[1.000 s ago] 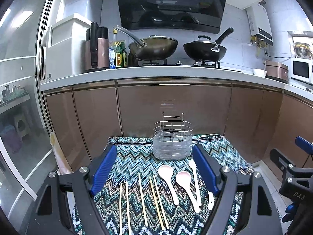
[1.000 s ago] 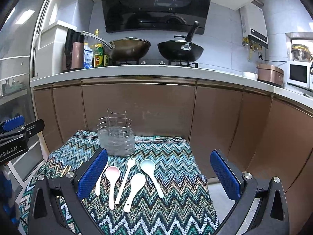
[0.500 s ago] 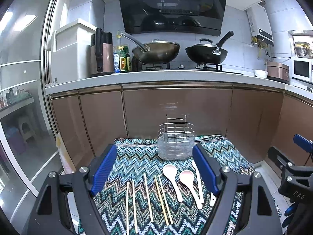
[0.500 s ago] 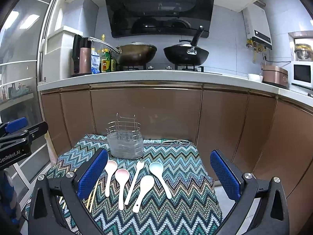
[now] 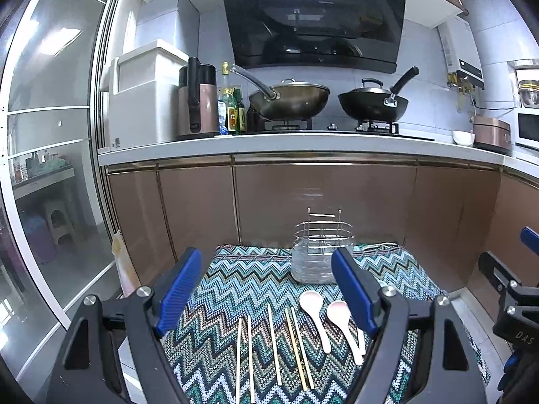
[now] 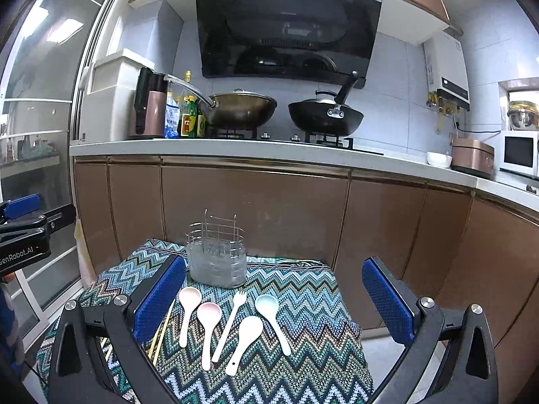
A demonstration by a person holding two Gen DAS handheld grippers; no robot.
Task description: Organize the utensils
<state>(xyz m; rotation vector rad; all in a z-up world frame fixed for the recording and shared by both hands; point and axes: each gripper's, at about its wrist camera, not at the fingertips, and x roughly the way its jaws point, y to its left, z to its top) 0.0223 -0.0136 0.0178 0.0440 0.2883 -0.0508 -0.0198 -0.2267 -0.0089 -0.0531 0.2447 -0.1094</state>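
Observation:
A wire utensil holder (image 6: 216, 258) with a clear base stands at the back of a zigzag-patterned cloth (image 6: 303, 303); it also shows in the left wrist view (image 5: 320, 252). In front of it lie several plastic spoons, among them a pink spoon (image 6: 208, 328) and a pale blue spoon (image 6: 271, 318), and a white fork (image 6: 230, 320). Several wooden chopsticks (image 5: 274, 346) lie left of the spoons. My left gripper (image 5: 266, 289) is open and empty above the chopsticks. My right gripper (image 6: 273, 303) is open and empty above the spoons.
Brown kitchen cabinets (image 6: 252, 208) rise behind the cloth-covered table, with a white counter (image 6: 235, 151) carrying two woks, bottles and a kettle. A glass sliding door (image 5: 50, 168) is at the left. A rice cooker and microwave sit at the right.
Both grippers have risen and pulled back a little; the holder and utensils sit lower in both views. Nothing on the cloth has moved.

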